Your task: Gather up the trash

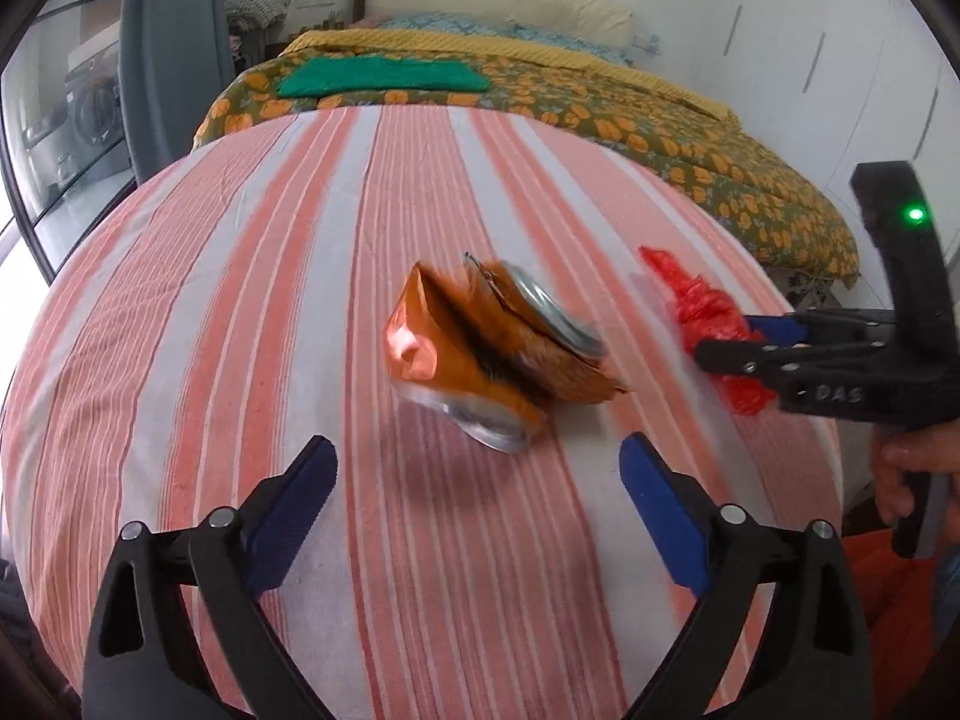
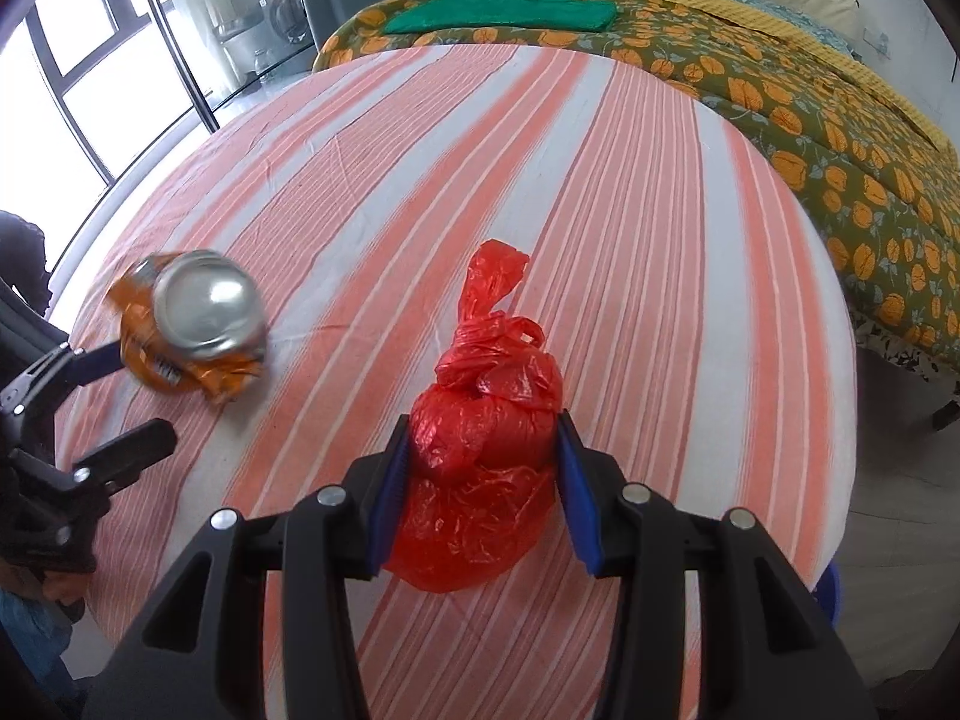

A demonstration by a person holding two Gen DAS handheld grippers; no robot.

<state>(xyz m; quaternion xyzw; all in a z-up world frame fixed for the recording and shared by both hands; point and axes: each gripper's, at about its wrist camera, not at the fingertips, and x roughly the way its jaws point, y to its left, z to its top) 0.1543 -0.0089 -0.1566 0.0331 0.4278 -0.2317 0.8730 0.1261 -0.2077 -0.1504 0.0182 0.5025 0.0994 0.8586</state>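
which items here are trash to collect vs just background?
Job items:
- crushed orange can, lying on the striped cloth ahead of the open left gripper
- tied red plastic bag, clamped in the right gripper

Just lying about:
- green folded cloth on the floral bedspread
- pillow
- washing machine behind the glass

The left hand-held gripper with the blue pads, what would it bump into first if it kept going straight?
Probably the crushed orange metal can. It lies straight ahead of the open left hand-held gripper on the pink striped cloth, with nothing between, though depth is hard to judge.
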